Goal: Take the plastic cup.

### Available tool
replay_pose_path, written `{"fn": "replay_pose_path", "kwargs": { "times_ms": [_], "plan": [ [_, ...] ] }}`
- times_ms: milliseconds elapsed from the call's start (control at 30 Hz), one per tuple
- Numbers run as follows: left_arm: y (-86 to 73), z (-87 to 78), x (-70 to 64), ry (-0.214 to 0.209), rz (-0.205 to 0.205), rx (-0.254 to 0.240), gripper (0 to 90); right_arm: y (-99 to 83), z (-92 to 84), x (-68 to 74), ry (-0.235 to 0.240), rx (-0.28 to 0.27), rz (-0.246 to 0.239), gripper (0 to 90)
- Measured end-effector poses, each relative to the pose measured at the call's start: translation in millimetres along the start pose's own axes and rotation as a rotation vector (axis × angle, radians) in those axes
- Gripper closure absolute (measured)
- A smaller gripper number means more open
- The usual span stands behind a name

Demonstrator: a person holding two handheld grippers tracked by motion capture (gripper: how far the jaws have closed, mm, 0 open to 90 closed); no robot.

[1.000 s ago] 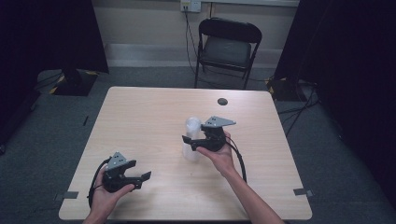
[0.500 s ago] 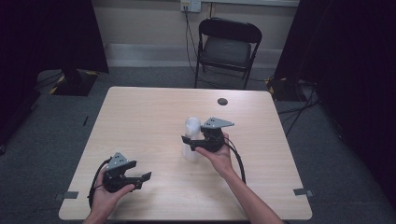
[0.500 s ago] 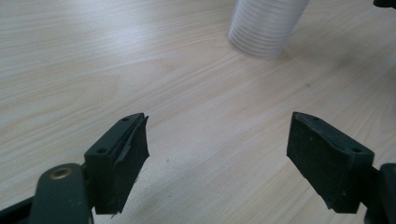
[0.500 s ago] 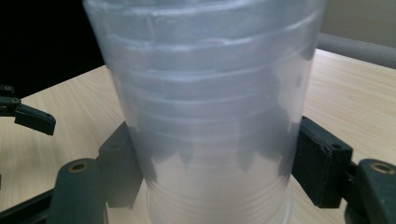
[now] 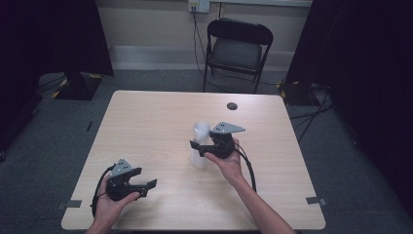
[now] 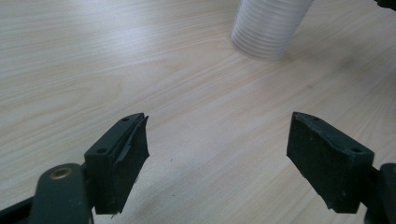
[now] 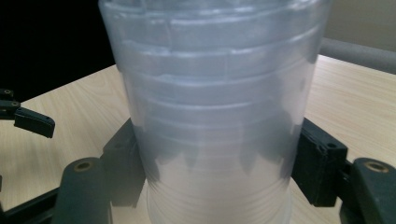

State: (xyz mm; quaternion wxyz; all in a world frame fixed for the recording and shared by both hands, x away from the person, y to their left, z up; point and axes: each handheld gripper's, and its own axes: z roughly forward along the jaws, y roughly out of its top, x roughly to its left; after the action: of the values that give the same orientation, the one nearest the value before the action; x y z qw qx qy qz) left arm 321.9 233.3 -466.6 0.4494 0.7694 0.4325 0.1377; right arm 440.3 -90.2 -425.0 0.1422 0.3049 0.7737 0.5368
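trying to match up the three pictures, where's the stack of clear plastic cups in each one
High view: the stack of clear cups stands mid-table, at the right tongs.
Left gripper view: top edge, right of middle, beyond the open left tongs.
Right gripper view: fills the middle, with a jaw at each side of it.
Shared landmark: the pale wood-grain table.

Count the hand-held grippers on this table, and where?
2. The left hand-held gripper is near the table's front left, jaws open on nothing. The right hand-held gripper is at mid-table, jaws around the stack of clear cups.
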Motion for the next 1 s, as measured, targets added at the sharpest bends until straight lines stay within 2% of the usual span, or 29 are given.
{"fn": "replay_pose_path", "kwargs": {
  "times_ms": [333, 1000],
  "plan": [
    [-0.3, 0.0, 1.1, 0.011, -0.009, 0.001, 20.4, 3.7, -2.2, 1.7, -0.008, -0.018, -0.004, 30.3],
    [-0.3, 0.3, 0.8, 0.016, 0.006, 0.005, 20.4, 19.1, -7.2, 4.7, -0.008, -0.045, -0.021, 31.3]
  ]
}}
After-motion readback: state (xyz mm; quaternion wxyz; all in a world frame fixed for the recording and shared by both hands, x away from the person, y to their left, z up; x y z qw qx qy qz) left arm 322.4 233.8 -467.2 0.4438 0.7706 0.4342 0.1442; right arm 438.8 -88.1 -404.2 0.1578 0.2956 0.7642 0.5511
